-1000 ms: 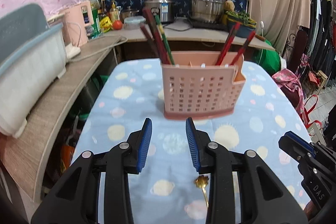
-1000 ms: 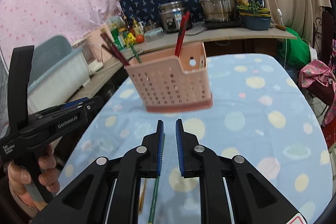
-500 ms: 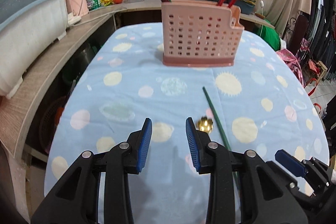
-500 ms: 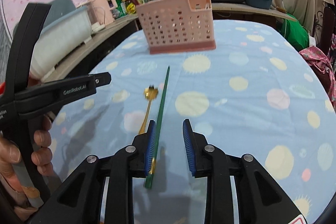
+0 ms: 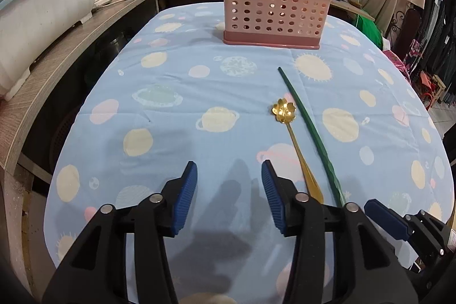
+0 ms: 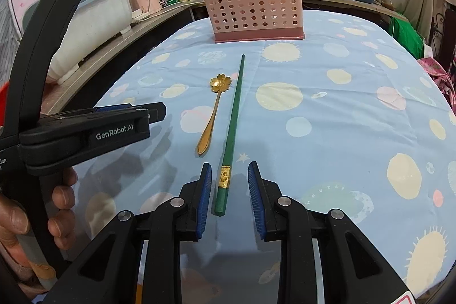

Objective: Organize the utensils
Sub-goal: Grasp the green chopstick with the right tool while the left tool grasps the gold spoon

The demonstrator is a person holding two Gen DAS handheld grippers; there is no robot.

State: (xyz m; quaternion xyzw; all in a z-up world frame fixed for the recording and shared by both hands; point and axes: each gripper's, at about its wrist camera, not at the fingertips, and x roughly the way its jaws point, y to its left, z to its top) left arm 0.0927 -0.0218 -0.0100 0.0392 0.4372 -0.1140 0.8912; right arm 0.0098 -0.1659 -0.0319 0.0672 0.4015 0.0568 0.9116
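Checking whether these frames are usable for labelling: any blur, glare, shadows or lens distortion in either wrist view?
Left wrist view: sharp, table edges bowed by the fisheye, dark corners, gripper shadows on the cloth under the left gripper. Right wrist view: sharp too, the green chopstick crisp, a small glint on the gold spoon, the same bowing.

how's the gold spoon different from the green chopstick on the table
The spoon is gold metal with a flower-shaped bowl; the chopstick is a plain green stick with a gold band. The spoon is shorter, the chopstick reaches nearer the pink holder. The chopstick's end lies between the right claw's pads; the spoon lies outside. Both lie flat, side by side.
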